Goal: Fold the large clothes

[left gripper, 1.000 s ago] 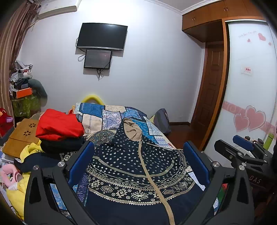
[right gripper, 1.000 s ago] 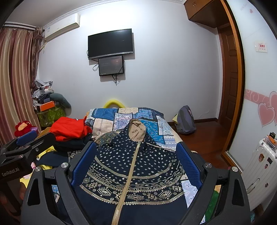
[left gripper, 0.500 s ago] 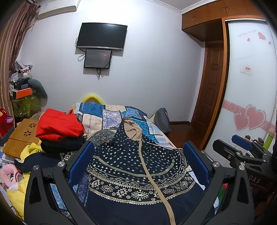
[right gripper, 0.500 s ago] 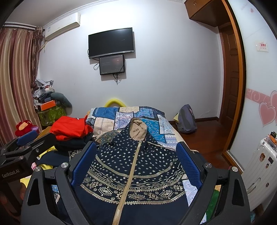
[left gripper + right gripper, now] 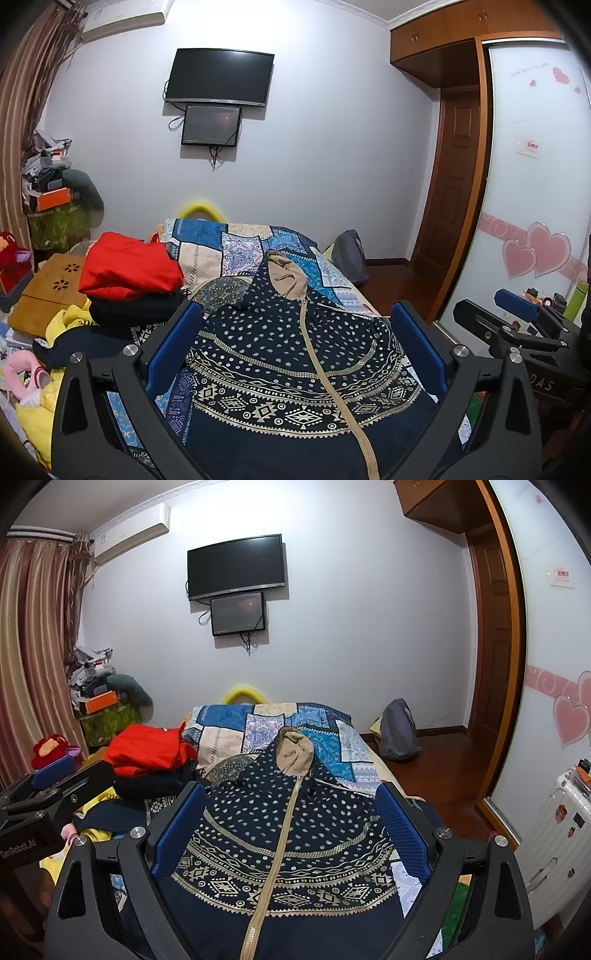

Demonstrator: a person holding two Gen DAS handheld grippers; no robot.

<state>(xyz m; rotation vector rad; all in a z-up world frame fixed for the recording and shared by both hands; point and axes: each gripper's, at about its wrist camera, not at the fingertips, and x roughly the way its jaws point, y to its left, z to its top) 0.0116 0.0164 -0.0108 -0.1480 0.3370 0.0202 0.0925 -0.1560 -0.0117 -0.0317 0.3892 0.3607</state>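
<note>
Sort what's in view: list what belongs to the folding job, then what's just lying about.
For the job:
navy patterned hoodie, spread flat on the patchwork bedspread
left gripper, open
right gripper, open

Lying about:
red garment
backpack
wall TV
suitcase

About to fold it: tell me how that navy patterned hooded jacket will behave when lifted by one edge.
The hooded jacket lies spread flat on the bed, so it is probably floppy and will drape and sag. Its closed zipper may stiffen the centre line slightly.
</note>
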